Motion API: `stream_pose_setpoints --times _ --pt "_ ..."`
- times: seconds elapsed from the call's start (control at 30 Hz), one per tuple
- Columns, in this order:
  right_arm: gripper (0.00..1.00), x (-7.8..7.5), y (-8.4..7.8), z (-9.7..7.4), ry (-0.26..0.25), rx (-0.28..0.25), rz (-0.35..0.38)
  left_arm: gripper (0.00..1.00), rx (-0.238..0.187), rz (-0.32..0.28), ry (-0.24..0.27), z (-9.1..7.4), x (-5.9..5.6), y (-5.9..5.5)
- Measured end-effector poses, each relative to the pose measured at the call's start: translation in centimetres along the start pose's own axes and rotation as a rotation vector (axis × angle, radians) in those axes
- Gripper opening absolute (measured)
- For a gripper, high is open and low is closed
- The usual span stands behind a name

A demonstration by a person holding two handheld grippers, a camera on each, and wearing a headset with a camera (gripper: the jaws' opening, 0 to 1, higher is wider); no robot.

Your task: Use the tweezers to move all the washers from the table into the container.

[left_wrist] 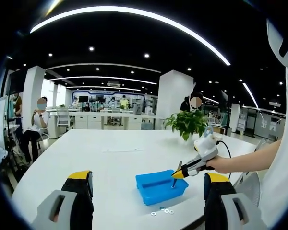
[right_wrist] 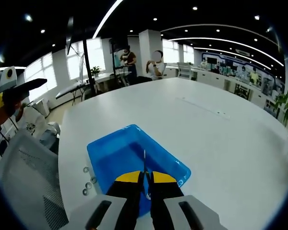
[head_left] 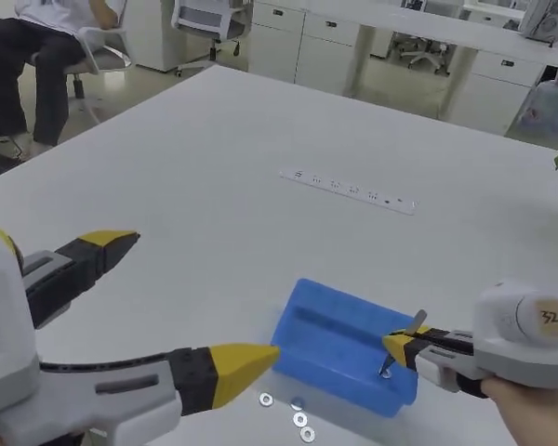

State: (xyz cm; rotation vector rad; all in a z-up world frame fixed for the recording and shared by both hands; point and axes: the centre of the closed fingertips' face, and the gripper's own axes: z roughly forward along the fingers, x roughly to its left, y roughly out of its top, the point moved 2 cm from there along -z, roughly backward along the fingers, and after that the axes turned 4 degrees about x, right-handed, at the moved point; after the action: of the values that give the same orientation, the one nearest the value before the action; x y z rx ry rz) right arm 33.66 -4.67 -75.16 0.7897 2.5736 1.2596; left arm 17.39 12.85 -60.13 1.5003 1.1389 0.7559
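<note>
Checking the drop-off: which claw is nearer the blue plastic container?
Right. The right claw hangs over the blue plastic container, its metal tweezers dipping inside; the open left claw stands off to its left.

Open office with white desks (head_left: 428, 28), swivel chairs (head_left: 209, 23), ceiling light strips (left_wrist: 134, 12) and a potted plant (left_wrist: 187, 123).

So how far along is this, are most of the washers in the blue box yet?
Nothing clearly done: what lies in the blue container is too small to make out. In hand: the right gripper is shut on the tweezers, tip down in the container, perhaps dropping one; I can't tell. Left: about four washers lie on the table beside it. The left gripper hangs open.
</note>
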Motion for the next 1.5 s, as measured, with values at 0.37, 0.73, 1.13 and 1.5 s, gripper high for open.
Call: stream_pose_setpoints --times 0.37,0.73,1.13,1.5 --pt "0.02 1.7 2.1 -2.1 0.016 -0.094 0.012 0.99 -0.003 0.005 0.005 -0.2 -0.3 0.3" --pt "0.02 5.4 3.6 -4.3 0.056 -0.183 0.007 0.99 0.005 0.014 -0.015 0.1 -0.6 0.1" --pt "0.02 9.1 3.3 -3.6 0.162 -0.171 0.010 0.98 0.014 0.021 -0.033 0.0 -0.4 0.0" --pt "0.03 10.9 0.5 -0.8 0.261 -0.075 0.001 0.97 0.025 0.031 -0.042 0.0 -0.4 -0.3"
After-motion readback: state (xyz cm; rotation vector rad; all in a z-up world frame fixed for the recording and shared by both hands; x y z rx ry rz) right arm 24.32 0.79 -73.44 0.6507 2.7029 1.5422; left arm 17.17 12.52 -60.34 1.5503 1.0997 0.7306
